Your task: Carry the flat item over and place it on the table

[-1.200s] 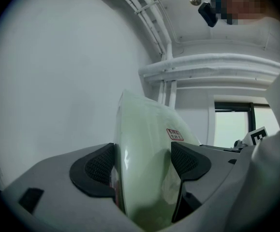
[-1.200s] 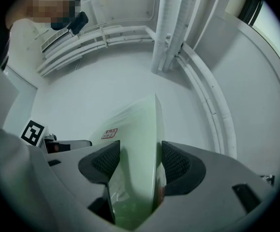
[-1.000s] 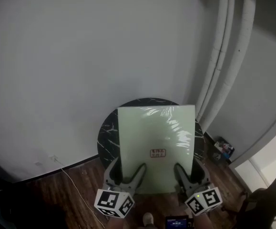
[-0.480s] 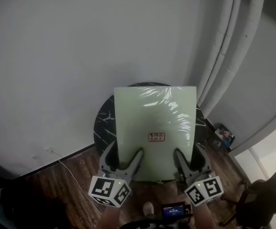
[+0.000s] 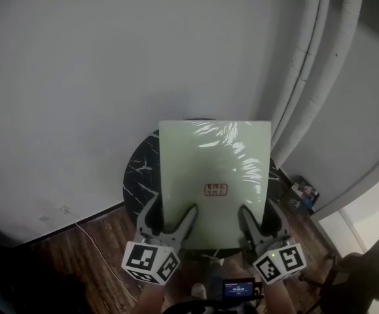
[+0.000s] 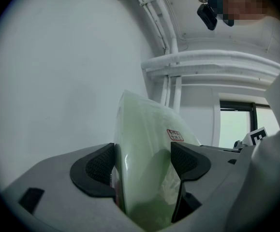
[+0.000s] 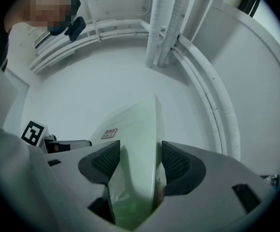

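Note:
A pale green flat board (image 5: 213, 175) wrapped in clear film, with a small red label, is held up over a round black marble-pattern table (image 5: 139, 175). My left gripper (image 5: 169, 222) is shut on the board's near left edge, and my right gripper (image 5: 260, 220) is shut on its near right edge. In the left gripper view the board (image 6: 144, 158) stands edge-on between the black pads (image 6: 98, 167). The right gripper view shows the board (image 7: 137, 149) likewise pinched between the pads (image 7: 176, 164). The board hides most of the tabletop.
A white wall (image 5: 78, 77) stands behind the table. White pipes (image 5: 310, 64) run down the corner at the right. Dark wood floor (image 5: 91, 241) with a thin white cable lies at the lower left. Small clutter (image 5: 302, 193) sits on the floor to the table's right.
The board and both grippers have shifted slightly up and forward over the table. Both grips are unchanged.

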Motion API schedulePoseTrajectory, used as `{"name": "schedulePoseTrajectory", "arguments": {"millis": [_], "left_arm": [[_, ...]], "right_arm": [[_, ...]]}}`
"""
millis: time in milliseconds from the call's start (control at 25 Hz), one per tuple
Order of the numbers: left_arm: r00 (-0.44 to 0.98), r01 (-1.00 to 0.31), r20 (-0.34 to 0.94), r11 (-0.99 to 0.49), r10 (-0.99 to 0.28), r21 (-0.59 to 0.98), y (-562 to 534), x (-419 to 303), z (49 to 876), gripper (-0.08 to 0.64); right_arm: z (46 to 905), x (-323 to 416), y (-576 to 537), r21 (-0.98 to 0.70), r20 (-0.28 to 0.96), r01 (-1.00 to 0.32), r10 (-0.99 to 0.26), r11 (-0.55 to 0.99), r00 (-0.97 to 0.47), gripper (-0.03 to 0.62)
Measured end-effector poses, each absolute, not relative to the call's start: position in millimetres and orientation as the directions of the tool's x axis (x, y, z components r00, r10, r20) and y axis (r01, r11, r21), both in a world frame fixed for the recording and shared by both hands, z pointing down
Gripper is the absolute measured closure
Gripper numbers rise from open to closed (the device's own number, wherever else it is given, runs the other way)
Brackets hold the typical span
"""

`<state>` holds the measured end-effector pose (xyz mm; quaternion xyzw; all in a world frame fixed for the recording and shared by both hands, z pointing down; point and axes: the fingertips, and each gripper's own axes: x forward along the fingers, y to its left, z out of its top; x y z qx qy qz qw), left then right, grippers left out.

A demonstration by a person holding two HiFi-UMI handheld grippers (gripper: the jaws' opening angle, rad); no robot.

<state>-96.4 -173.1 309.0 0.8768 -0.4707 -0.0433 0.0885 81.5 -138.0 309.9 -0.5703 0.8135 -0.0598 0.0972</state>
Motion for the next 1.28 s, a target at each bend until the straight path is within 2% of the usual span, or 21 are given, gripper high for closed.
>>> {"name": "schedulePoseTrajectory", "arguments": {"millis": [360, 1280], "left_arm": [[0.531, -0.831, 0.046, -0.510, -0.846, 0.225, -215, -91, 335, 0.186], [0.481, -0.865, 0.259, -0.405, -0.838, 0.297, -283, -78, 445, 0.187]], "right_arm": [[334, 88, -184, -0.224, -0.044, -0.907, -0.934, 0.356, -0.355, 0.362], [443, 102, -262, -0.340, 0.164, -0.878, -0.899, 0.336, -0.407, 0.362]]}}
